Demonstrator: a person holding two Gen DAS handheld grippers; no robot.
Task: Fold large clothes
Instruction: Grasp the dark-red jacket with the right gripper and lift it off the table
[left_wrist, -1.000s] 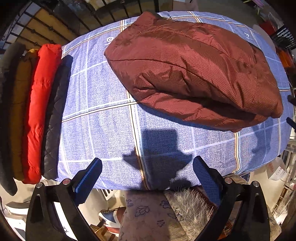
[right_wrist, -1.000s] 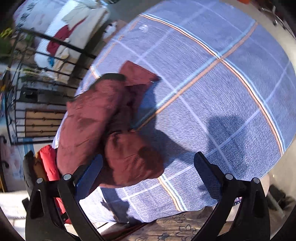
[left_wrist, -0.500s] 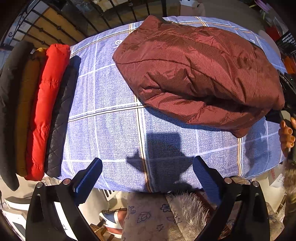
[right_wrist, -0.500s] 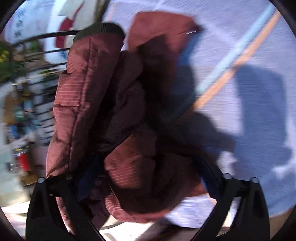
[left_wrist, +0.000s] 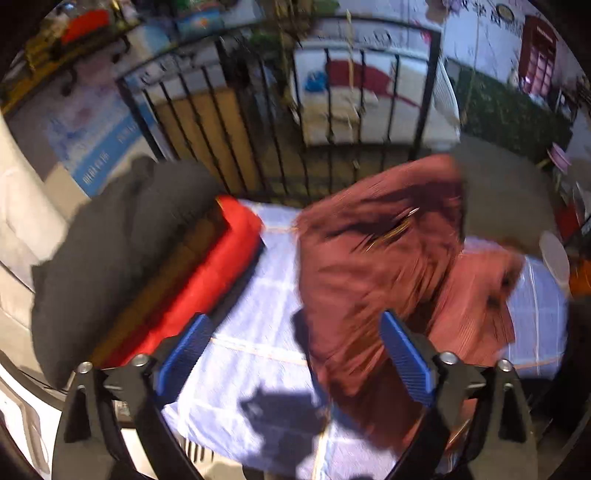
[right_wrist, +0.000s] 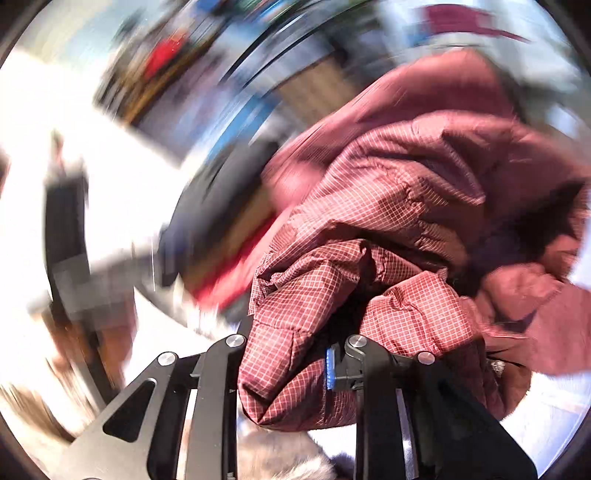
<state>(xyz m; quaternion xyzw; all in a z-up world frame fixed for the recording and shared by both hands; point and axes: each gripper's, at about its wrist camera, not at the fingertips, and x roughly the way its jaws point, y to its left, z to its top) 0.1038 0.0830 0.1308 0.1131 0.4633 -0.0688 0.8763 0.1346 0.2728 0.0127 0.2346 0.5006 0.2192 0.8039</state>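
The maroon jacket (right_wrist: 388, 229) hangs bunched between the closing right fingers (right_wrist: 288, 369) above the checked bed (left_wrist: 258, 295), just right of the open, empty left fingers (left_wrist: 295, 354).

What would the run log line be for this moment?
right gripper: closing on maroon jacket | left gripper: open, nothing held | jacket: partly lifted off blue sheet
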